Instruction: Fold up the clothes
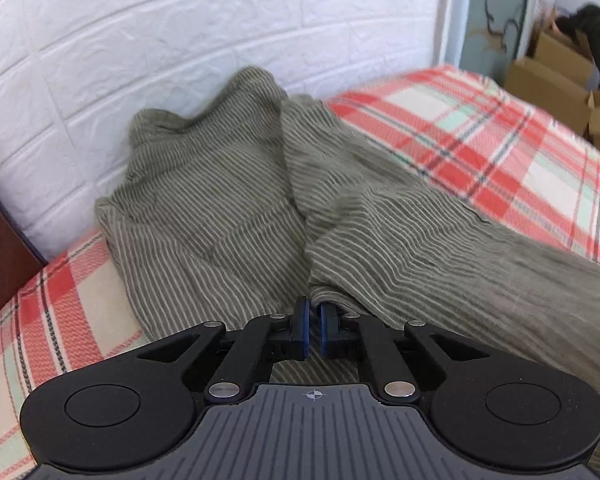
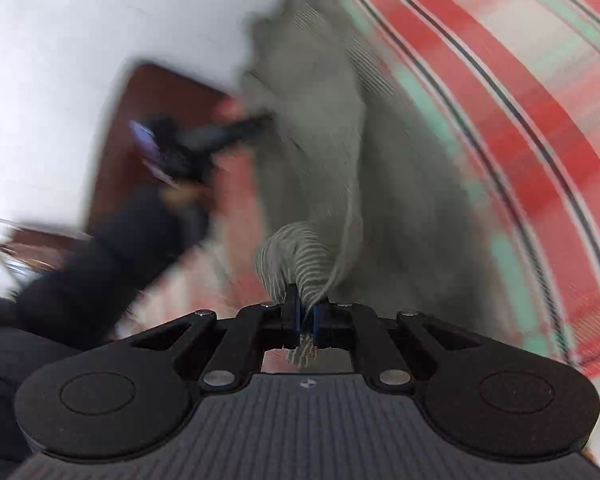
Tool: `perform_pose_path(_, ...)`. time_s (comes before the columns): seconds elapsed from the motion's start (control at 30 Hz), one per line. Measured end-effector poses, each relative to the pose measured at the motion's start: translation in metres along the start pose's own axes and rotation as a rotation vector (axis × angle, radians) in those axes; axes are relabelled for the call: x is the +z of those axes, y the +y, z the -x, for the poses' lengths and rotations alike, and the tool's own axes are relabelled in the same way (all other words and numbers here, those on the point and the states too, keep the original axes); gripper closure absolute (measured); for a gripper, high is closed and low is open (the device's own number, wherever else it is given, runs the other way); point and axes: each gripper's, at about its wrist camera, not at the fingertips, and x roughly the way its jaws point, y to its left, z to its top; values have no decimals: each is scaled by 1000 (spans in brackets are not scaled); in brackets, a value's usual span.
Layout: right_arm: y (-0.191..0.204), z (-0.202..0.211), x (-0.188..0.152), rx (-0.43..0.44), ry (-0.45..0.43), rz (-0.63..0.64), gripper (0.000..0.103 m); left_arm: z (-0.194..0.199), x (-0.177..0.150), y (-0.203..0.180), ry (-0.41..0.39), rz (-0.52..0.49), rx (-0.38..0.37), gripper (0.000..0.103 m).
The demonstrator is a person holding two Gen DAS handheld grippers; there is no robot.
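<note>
One striped garment (image 1: 228, 184), one plaid bedsheet (image 1: 500, 152), two cardboard boxes (image 1: 556, 80).

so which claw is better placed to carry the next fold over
Right, tentatively. The right claw is shut on a bunched edge of the striped garment, cloth visibly between its pads; the left claw only appears to pinch an edge.

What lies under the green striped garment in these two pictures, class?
The striped garment lies on a red plaid bedsheet, which shows on both sides of it. Whatever is directly beneath the cloth is covered. Each tool, left and right, pinches an edge.
</note>
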Motion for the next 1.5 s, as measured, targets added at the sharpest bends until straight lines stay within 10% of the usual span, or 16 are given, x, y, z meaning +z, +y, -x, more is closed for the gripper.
perform_pose_path(0.47,-50,-31,-23,-143,65,-56,96,5,5,9,14,28,22,72)
perform_pose_path(0.8,-44,-31,-21,-211,96,43,72,42,-1,29,56,58,78,42)
perform_pose_path(1.1,-37,-30,-16,-149,103,103,67,91,-43,-26,192,373,-235,42)
perform_pose_path(1.43,-48,-33,-13,-97,148,230,68,89,-86,-118,323,496,-304,42)
perform_pose_path(1.5,-51,-32,-10,-45,156,235,86,89,-88,-129,323,517,-291,41)
